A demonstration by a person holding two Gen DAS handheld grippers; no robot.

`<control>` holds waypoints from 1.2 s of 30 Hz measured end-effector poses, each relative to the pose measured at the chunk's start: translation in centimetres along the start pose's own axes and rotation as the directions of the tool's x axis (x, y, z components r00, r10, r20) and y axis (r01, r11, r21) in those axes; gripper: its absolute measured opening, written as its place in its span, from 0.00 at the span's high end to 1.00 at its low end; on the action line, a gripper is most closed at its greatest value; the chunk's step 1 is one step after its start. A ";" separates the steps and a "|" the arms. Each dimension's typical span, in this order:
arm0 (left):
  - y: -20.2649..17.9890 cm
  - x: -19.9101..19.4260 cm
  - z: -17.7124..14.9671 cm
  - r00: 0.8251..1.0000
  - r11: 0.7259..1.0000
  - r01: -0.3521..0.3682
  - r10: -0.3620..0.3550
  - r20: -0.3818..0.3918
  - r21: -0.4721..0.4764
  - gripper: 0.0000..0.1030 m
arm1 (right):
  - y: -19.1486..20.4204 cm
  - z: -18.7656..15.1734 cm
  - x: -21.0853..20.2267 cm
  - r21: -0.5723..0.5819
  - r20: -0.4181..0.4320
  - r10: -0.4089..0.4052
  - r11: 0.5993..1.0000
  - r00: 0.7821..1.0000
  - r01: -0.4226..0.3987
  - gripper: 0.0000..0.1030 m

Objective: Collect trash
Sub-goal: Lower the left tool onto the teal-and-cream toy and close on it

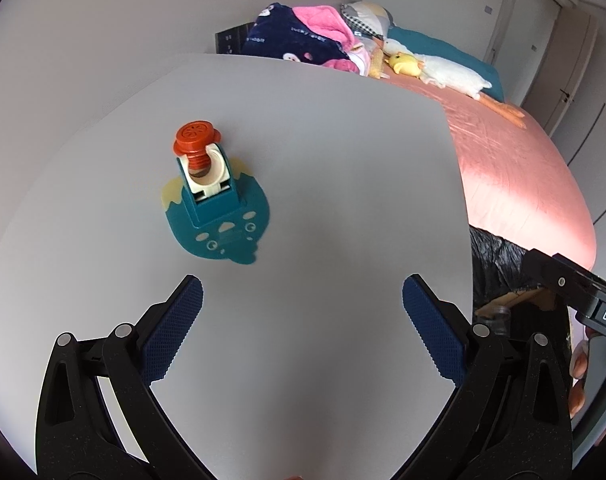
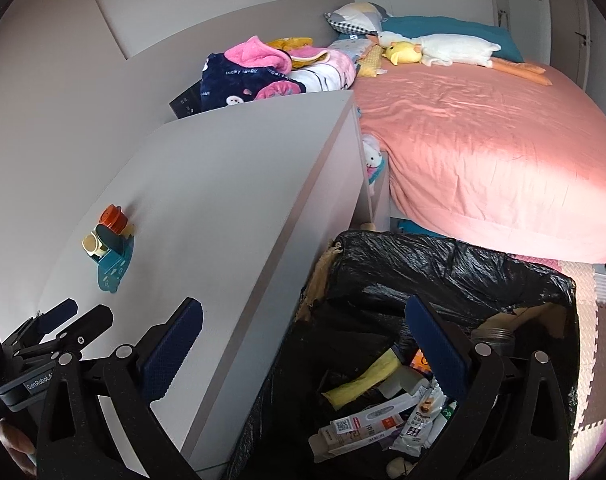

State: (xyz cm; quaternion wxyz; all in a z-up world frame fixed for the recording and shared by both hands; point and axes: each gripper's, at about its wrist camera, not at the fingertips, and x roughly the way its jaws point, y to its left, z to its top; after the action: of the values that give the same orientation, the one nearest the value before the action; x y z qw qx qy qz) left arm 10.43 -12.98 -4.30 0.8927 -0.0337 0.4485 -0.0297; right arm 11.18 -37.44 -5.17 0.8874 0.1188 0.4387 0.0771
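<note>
A black-lined trash bin [image 2: 455, 268] stands on the floor beside the white table [image 2: 223, 184]. It holds several wrappers and cartons [image 2: 367, 428] and a yellow strip [image 2: 363, 380]. My right gripper [image 2: 303, 312] is open and empty, hovering over the bin's left rim and the table edge. My left gripper [image 1: 303, 292] is open and empty above the table [image 1: 323, 160]. It also shows in the right wrist view [image 2: 67, 316] at the lower left. The bin's liner [image 1: 499, 256] shows past the table's right edge.
A teal toy stand with an orange cap [image 1: 215, 196] sits on the table, also seen in the right wrist view [image 2: 111, 244]. A bed with a pink sheet [image 2: 483, 140], blankets and plush toys lies behind. Foam floor mats [image 2: 599, 320] lie right of the bin.
</note>
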 end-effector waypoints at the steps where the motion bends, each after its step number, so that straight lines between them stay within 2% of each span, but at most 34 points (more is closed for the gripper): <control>1: 0.4 0.1 0.3 1.000 1.000 -0.002 0.002 0.004 -0.014 0.06 | 0.3 0.3 0.3 -0.002 -0.002 0.006 1.000 1.000 -0.006 0.02; 12: 3.9 3.2 3.7 0.999 0.993 -0.050 0.051 0.002 -0.110 0.06 | 2.6 2.9 3.3 -0.043 -0.012 0.029 0.999 0.999 -0.030 0.02; 18: 4.9 4.5 5.4 0.993 0.981 -0.120 0.122 0.003 -0.151 0.07 | 3.6 3.9 4.8 -0.056 -0.019 0.039 0.998 0.999 -0.040 0.02; 20: 5.1 4.8 5.6 0.991 0.980 -0.131 0.132 -0.002 -0.151 0.15 | 3.7 4.1 5.1 -0.057 -0.022 0.040 0.998 0.999 -0.041 0.02; 26: 5.9 6.4 5.7 0.990 0.976 -0.136 0.129 -0.056 -0.170 0.32 | 4.5 4.6 5.8 -0.069 -0.021 0.043 0.997 0.999 -0.045 0.02; 28: 6.2 6.4 5.7 0.989 0.974 -0.146 0.139 -0.056 -0.175 0.35 | 4.8 4.7 6.0 -0.073 -0.022 0.044 0.996 0.999 -0.045 0.02; 36: 7.3 5.8 5.3 0.983 0.964 -0.183 0.181 -0.031 -0.193 0.65 | 6.1 4.9 6.6 -0.095 -0.025 0.045 0.994 0.999 -0.047 0.02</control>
State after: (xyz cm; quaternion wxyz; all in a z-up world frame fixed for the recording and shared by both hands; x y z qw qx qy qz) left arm 18.31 -6.00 -6.36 0.8810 -0.0796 0.4564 0.0963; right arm 18.88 -30.73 -5.64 0.8851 0.0853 0.4415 0.1197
